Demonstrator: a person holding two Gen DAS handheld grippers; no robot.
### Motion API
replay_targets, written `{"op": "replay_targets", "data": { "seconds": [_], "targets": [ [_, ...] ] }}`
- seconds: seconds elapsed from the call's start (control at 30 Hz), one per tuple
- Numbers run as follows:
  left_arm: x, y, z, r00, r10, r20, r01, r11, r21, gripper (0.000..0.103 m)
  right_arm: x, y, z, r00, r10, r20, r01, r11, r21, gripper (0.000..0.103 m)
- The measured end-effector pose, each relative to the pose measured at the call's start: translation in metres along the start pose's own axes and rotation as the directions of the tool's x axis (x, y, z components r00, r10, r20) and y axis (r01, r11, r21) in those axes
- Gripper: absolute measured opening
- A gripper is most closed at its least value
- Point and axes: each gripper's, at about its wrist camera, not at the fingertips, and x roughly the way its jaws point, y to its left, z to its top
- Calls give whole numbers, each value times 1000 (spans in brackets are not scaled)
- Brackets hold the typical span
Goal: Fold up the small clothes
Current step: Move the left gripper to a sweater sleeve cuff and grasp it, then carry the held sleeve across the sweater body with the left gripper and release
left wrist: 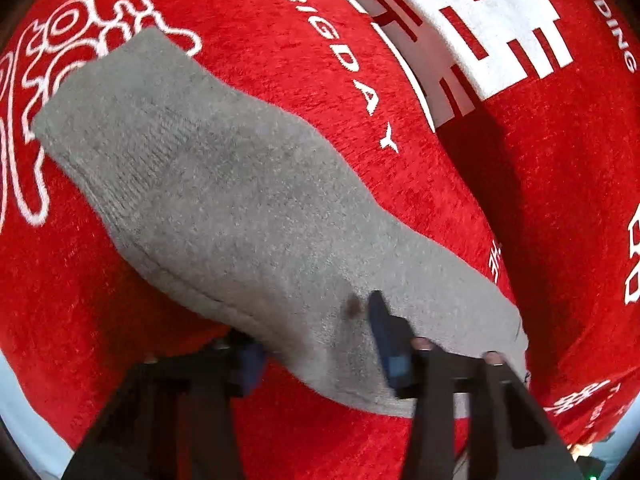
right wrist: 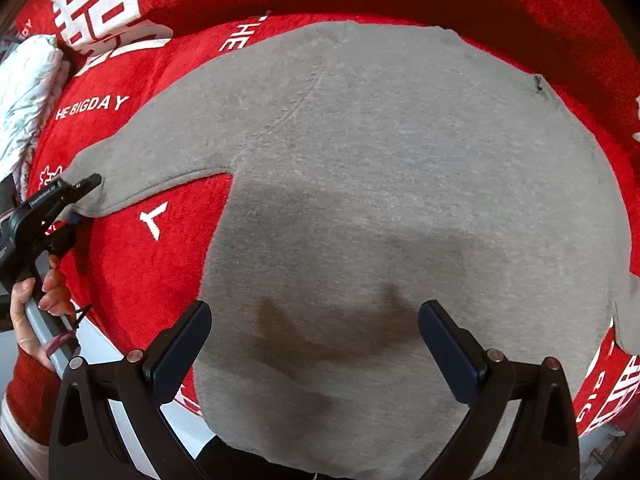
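**Sleeve end pinched, body waits**

Your right gripper (right wrist: 314, 344) hangs just over the grey top (right wrist: 360, 200), jaws wide apart, holding nothing. Soft, fuzzy cloth lies flat on the red blanket (right wrist: 168, 264), its body near the close edge. Further out, your left gripper (left wrist: 316, 344) has one pad on top of the long sleeve (left wrist: 208, 184) and one beneath, clenched on its cuff end. Looks like the sleeve fold comes first. Next, carry that cuff across onto the body and lay it smooth.
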Motion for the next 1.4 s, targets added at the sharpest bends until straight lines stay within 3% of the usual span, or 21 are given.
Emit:
{"op": "replay_targets", "data": {
  "seconds": [0.03,0.1,0.2,0.27,0.4,0.57,0.73,0.83,0.9,1.03,1.17,1.23,1.27,1.3,1.33,1.37,1.4],
  "targets": [
    [1,0,1,1000,-30,-10,30,999,13,21,-1,-3,-1,1000,-1,2,1,1000,8,103],
    [3,-7,4,997,-79,-26,80,997,24,12,-2,-9,-4,1000,-3,3,3,999,34,103],
    [-9,-19,5,992,-128,-13,129,990,66,12,-4,-17,-10,1000,-3,2,3,998,64,103],
    [-17,-34,5,983,-185,-5,185,977,108,6,-7,-20,-13,1000,0,10,-1,997,78,103],
    [-32,-80,0,960,-278,-32,278,934,227,6,-19,-37,-20,999,19,37,-23,993,115,103],
    [-43,-161,-24,918,-380,-115,393,825,406,6,-34,-72,-27,996,41,80,-55,982,182,103],
    [-41,-252,-86,857,-442,-264,513,683,520,6,-50,-124,-37,990,39,134,-75,959,272,103],
    [-18,-301,-130,850,-397,-347,527,637,563,6,-57,-159,-45,988,22,154,-73,940,332,103],
    [0,-323,-159,850,-352,-393,526,622,581,6,-58,-180,-50,988,11,154,-68,927,369,103],
    [48,-356,-228,887,-152,-435,435,590,680,6,-50,-222,-64,992,-12,130,-47,897,439,103],
    [77,-357,-269,924,36,-382,304,540,785,6,-42,-249,-75,994,-15,106,-38,875,483,103],
    [81,-355,-277,931,83,-357,262,529,807,7,-40,-256,-76,995,-18,99,-33,870,493,103],
    [80,-353,-277,933,80,-350,257,531,808,9,-40,-258,-76,995,-21,100,-31,870,492,103],
    [78,-352,-275,935,85,-345,251,532,809,26,-41,-257,-74,994,-26,102,-27,873,487,103],
    [74,-352,-273,930,96,-355,254,530,809,62,-42,-257,-71,994,-29,104,-25,876,482,103],
    [69,-352,-272,932,98,-349,249,529,811,80,-44,-255,-66,994,-31,109,-25,881,473,103],
    [58,-352,-269,950,102,-295,202,518,831,98,-47,-251,-60,992,-35,118,-23,889,458,103]
  ]
}}
